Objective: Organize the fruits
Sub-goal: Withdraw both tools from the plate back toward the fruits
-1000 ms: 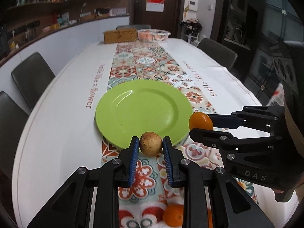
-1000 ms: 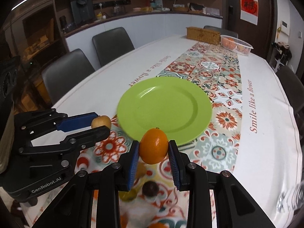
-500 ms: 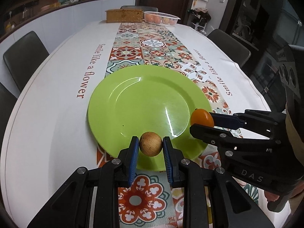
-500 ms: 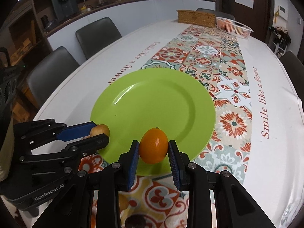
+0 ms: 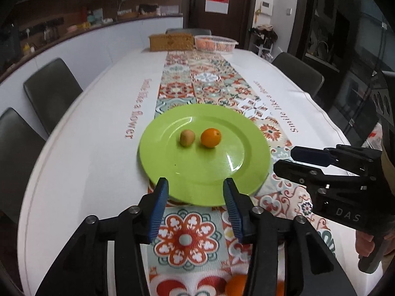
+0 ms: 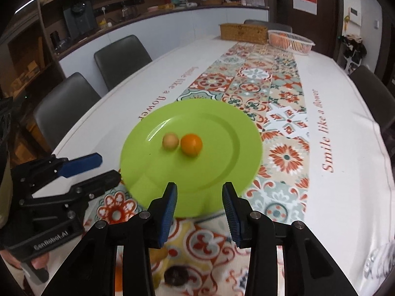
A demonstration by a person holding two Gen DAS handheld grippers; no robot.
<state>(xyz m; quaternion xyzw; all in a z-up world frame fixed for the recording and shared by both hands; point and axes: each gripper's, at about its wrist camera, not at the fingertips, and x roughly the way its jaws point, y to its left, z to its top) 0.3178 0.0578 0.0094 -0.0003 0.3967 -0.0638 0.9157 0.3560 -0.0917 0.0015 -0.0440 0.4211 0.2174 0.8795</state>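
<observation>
1. The green plate (image 5: 172,172) lies on the patterned runner (image 5: 205,79) down the middle of the table (image 5: 86,160), towards its near end.
2. Two fruits rest near the plate's centre: an orange (image 5: 210,137) and, on its left, a small brown fruit (image 5: 187,138). In the left wrist view a thin gap shows between them; in the right wrist view they look to be touching, so I cannot tell which.
3. The left gripper (image 5: 196,206) hangs over the plate's near rim. Its jaws have just been opening and stand apart with nothing between them.
4. The right gripper (image 6: 199,206) hangs over the same near rim, beside the left one. Its jaws have also just been opening and are empty.
5. More fruit lies on the runner at the near edge of the table, below the grippers: another orange (image 5: 235,285) in the left wrist view, and a dark round fruit (image 6: 176,275) with a blurred yellow fruit (image 6: 158,255) in the right wrist view.
6. At the far end of the table stand a wicker box (image 5: 170,42) and, just beside it on the right, a white basket (image 5: 215,44) holding something orange.
7. Grey chairs (image 5: 50,91) stand along the table's sides.
</observation>
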